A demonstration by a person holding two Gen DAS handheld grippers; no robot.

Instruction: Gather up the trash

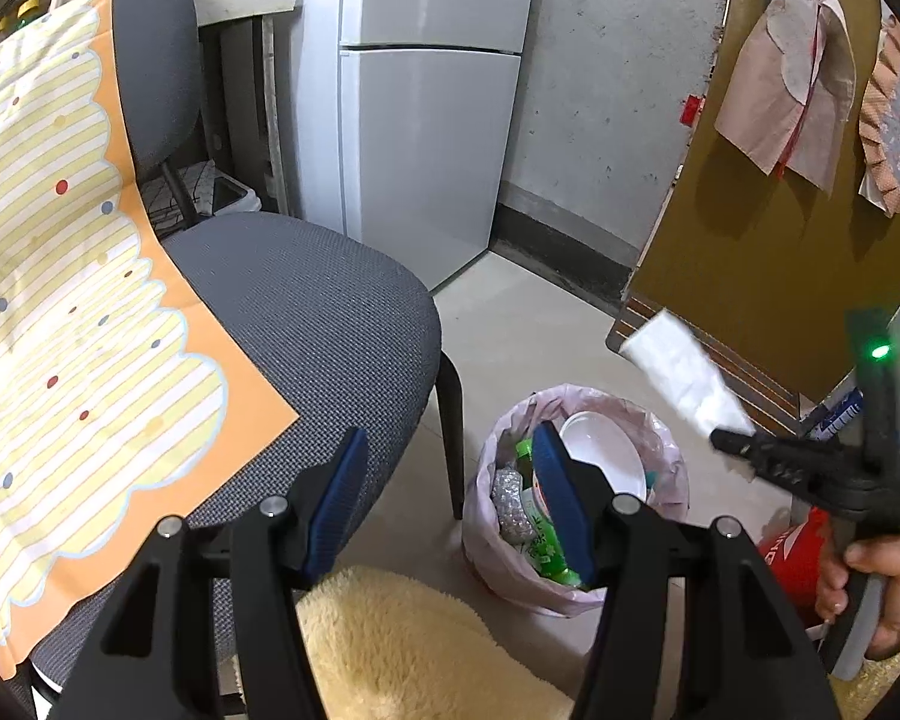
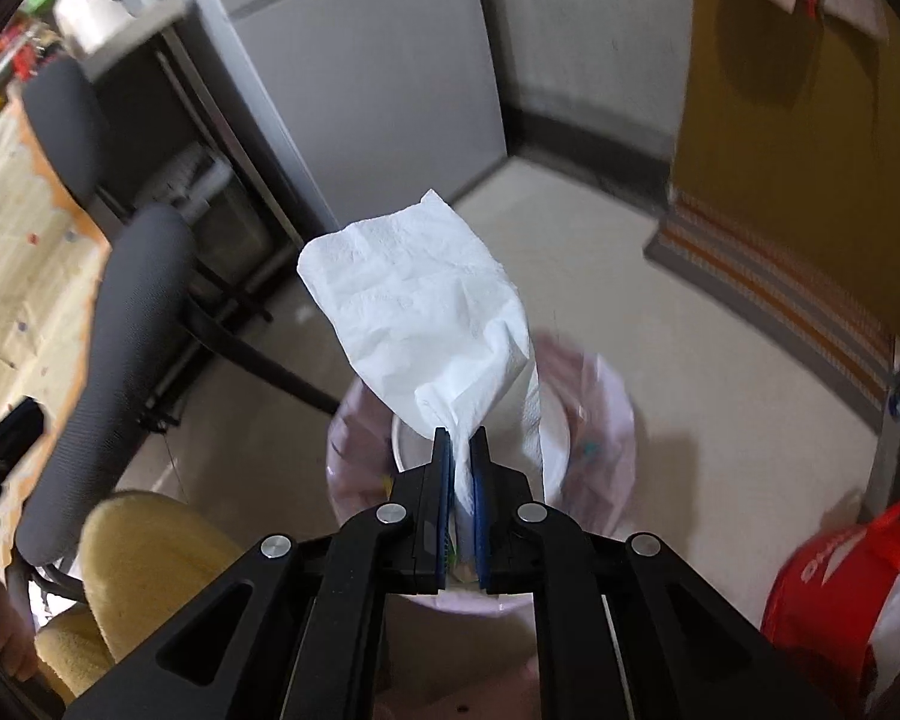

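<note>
My right gripper (image 2: 462, 441) is shut on a white paper tissue (image 2: 420, 306) and holds it in the air above the trash bin (image 2: 606, 420), which has a pink liner. In the left wrist view the right gripper (image 1: 723, 438) is at the right with the tissue (image 1: 684, 372) sticking up from it, beside and above the bin (image 1: 510, 564). The bin holds a white bowl (image 1: 600, 450), a green packet (image 1: 540, 546) and other trash. My left gripper (image 1: 450, 450) is open and empty, above the chair's edge and the bin.
A grey chair (image 1: 306, 324) draped with a striped yellow and orange cloth (image 1: 60, 300) stands at the left. A yellow fluffy cushion (image 1: 402, 648) is below. A white fridge (image 1: 426, 120), a brown door (image 1: 768, 228) with a striped mat and a red bag (image 2: 834, 576) surround the bin.
</note>
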